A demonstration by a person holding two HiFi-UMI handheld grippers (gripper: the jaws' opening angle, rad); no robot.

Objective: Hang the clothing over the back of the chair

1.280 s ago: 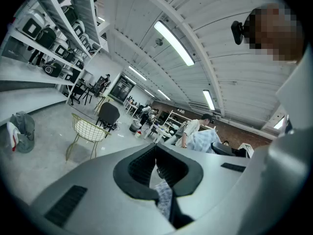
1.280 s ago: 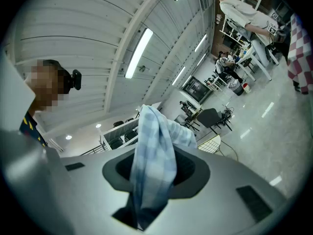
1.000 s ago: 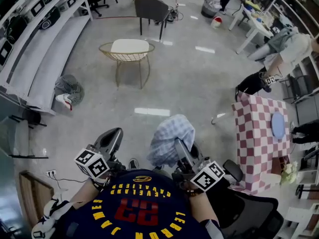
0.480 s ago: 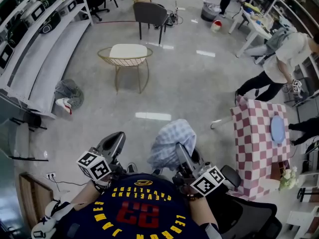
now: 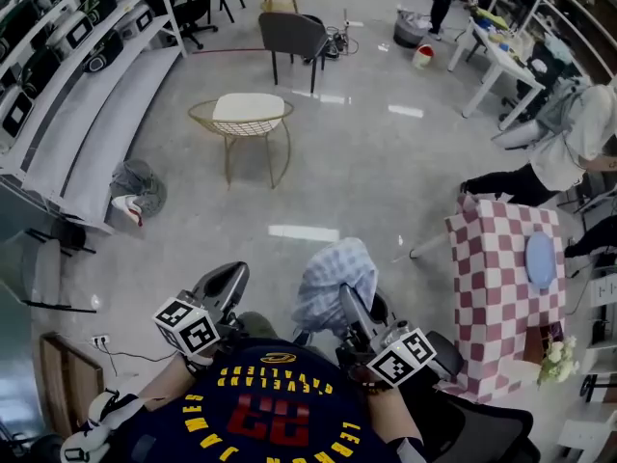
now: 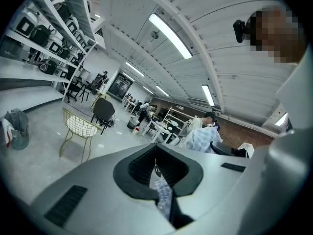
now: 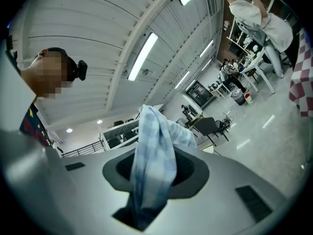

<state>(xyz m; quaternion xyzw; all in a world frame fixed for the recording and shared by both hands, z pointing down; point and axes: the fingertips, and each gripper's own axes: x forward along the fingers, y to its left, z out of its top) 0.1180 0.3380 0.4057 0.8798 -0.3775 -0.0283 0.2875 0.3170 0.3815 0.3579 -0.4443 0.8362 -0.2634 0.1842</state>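
Ahead of me, checked shirt (image 5: pixel 333 278) runs lengthwise forward from right gripper (image 5: pixel 352 307), pointing toward wire chair (image 5: pixel 243 114). Right jaws clamp it; left gripper (image 6: pixel 156 169) pinches a thin bit.

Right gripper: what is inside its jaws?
A fold of the blue checked shirt, pinched in the right gripper and standing up above it. The cloth covers the pads, so their contact cannot be seen.
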